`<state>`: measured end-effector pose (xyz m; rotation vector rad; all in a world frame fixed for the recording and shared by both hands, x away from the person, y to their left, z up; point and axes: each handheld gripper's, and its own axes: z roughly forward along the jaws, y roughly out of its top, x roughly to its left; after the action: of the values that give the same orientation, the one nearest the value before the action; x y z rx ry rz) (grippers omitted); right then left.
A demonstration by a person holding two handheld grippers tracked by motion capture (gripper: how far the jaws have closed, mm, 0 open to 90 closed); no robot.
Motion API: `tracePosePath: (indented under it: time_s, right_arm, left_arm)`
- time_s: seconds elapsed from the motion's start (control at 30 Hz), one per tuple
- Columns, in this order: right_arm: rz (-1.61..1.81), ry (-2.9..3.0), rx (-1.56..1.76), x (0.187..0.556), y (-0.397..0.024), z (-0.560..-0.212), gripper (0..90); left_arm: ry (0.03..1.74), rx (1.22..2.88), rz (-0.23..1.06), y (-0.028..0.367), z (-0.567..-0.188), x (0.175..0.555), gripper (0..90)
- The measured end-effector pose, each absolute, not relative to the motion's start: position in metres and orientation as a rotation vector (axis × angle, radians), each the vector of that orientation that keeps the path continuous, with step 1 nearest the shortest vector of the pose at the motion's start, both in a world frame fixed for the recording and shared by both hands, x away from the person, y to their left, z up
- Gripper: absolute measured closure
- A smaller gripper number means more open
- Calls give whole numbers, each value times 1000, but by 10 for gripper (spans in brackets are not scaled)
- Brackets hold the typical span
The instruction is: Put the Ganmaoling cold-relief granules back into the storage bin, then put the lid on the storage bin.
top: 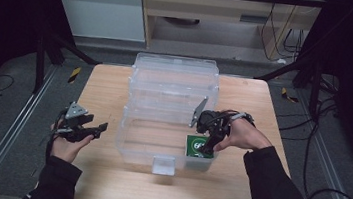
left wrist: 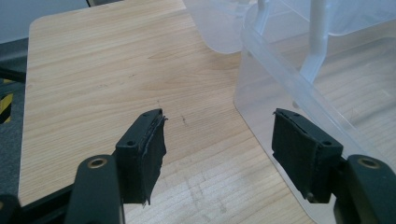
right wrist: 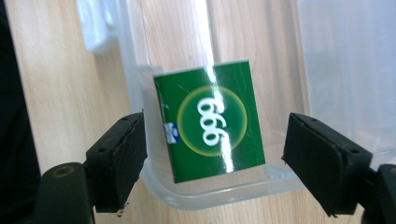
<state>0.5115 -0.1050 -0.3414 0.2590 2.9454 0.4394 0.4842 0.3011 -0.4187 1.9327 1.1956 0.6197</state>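
A green square box with a white "999" in a yellow ring lies flat in the front right corner of a clear plastic bin. In the right gripper view the green box sits below and between the jaws, and the pads stand clear of its edges. My right gripper hangs open over that corner, pointing down into the bin. My left gripper rests open over bare wood just left of the bin wall, with nothing between its pads.
The bin's clear lid stands raised behind it at the table's middle back. A clear latch tab sticks out from the bin's front. The wooden table ends in dark floor with cables and rails on both sides.
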Motion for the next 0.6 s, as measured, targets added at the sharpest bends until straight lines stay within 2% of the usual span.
tracePosePath:
  time_s: [0.27,0.6]
  right_arm:
    - [708,2903,376,499,-106,-334,247]
    - [782,2857,415,489,-107,-347,255]
  left_arm:
    - [1188,1927,629,301,-417,483,345]
    - [1193,1920,632,302,-417,484,347]
